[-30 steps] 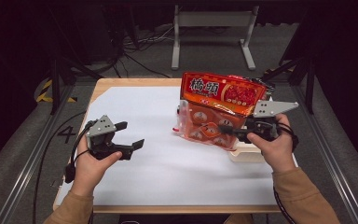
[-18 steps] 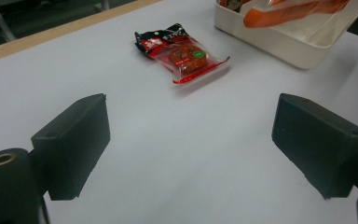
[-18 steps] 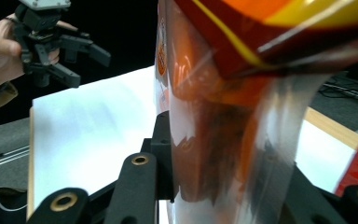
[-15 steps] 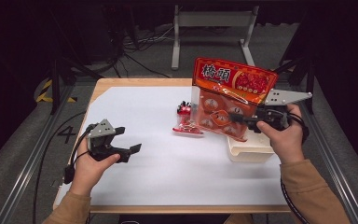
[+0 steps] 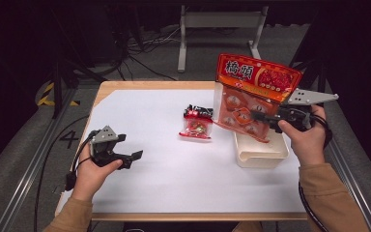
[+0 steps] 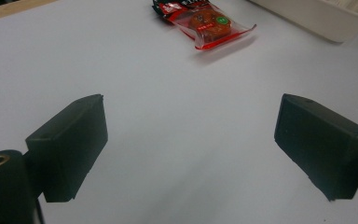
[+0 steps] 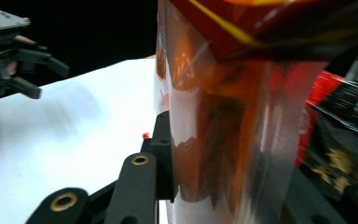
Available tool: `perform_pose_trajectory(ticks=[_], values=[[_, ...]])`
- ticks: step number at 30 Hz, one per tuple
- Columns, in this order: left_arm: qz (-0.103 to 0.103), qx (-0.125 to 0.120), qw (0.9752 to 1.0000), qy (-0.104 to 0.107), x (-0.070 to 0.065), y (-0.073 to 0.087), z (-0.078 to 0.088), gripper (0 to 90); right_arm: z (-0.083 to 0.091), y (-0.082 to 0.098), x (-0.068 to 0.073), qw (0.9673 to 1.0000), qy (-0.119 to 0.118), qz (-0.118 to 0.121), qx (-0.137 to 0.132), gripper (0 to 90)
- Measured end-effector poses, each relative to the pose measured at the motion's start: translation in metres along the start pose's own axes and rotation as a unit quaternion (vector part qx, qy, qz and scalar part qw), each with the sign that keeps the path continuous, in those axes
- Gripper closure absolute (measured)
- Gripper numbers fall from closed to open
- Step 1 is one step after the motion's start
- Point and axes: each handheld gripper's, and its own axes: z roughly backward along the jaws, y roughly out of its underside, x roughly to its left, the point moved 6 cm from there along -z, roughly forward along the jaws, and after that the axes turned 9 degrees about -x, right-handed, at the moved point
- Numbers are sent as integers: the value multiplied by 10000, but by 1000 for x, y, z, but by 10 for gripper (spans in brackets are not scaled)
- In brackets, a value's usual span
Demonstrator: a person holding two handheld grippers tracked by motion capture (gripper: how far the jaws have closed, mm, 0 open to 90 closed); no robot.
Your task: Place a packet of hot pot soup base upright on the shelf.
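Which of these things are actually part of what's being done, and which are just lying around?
In use: big red snack bag, clamped in the right tool; white tray below it; small red packet on the table; open left tool.

Lying about: floor cables, metal stand.

High view: above the person's side, looking forward and down on the table (image 5: 140, 193);
Left gripper view: low, close, facing the small packet (image 6: 205, 23);
Right gripper view: pressed against the snack bag (image 7: 233, 116);
Shared: white table top
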Motion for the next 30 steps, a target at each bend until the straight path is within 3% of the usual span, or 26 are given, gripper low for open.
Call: perform_pose_trajectory(ticks=[11, 18, 30], values=[[-17, 122, 9999, 43, 4, 6, -3, 73, 13, 3, -21, 9993, 374, -68, -42, 704], [2, 139, 9999, 27, 6, 8, -3, 73, 18, 9, -34, 9979, 592, -245, -98, 704], [77, 119, 9999, 60, 8, 8, -2, 73, 23, 19, -44, 9961, 848, -234, -86, 704]])
